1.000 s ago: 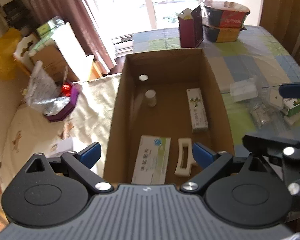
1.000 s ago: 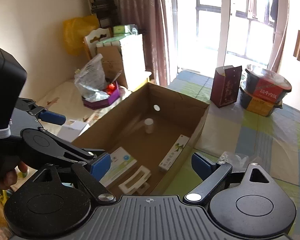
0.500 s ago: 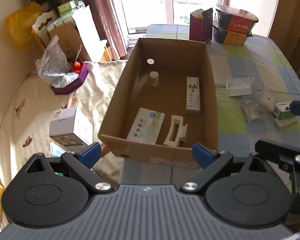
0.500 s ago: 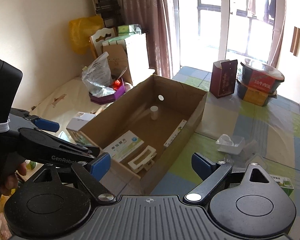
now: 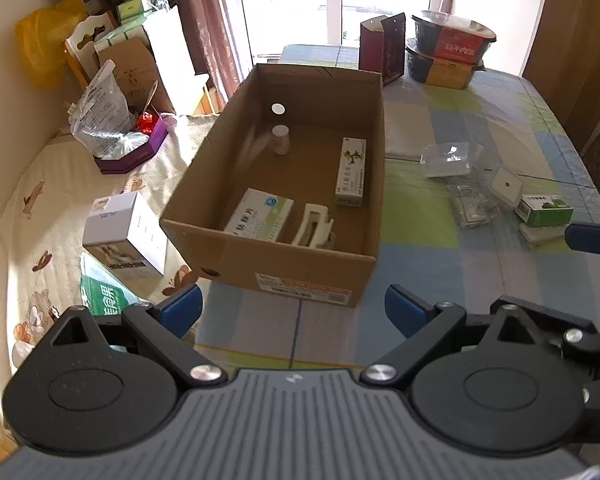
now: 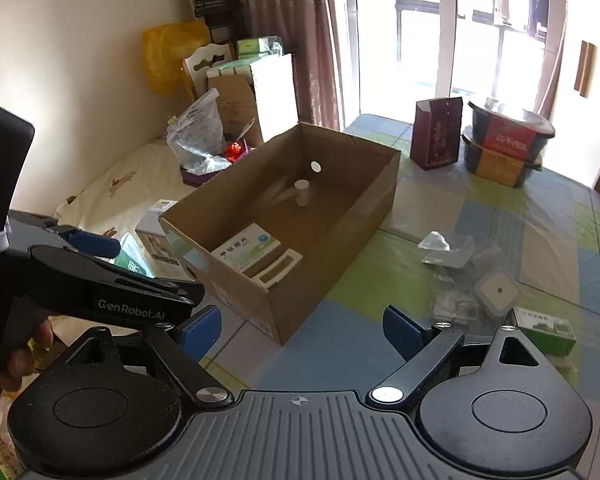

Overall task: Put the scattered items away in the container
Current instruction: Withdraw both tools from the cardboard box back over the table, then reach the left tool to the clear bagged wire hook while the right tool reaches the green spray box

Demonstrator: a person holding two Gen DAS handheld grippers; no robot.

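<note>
An open cardboard box (image 5: 292, 268) (image 6: 340, 216) stands on the checked tablecloth. Inside lie a white-green medicine box (image 5: 260, 216), a white clip (image 5: 312, 230), a long slim carton (image 5: 351, 172) and a small white bottle (image 5: 280, 140). To its right on the cloth lie a clear plastic tray (image 5: 446, 159), a square white container (image 5: 507, 186) (image 6: 498, 290), a crumpled clear bag (image 5: 470, 212) and a green-white box (image 5: 544, 210) (image 6: 544, 330). My left gripper (image 5: 294, 312) hangs open before the box's near wall, holding nothing. My right gripper (image 6: 300, 328) is open and holds nothing, near the box's front corner.
A maroon carton (image 5: 382, 52) and stacked instant-noodle bowls (image 5: 448, 52) stand at the table's far end. Left of the table, a bed holds a white box (image 5: 126, 236), a purple tray with a plastic bag (image 5: 116, 136) and more cartons. A hand (image 6: 20, 356) grips the left tool.
Both grippers have pulled back and up from the box, so the whole box and the loose items to its right now show. Both stayed open.
</note>
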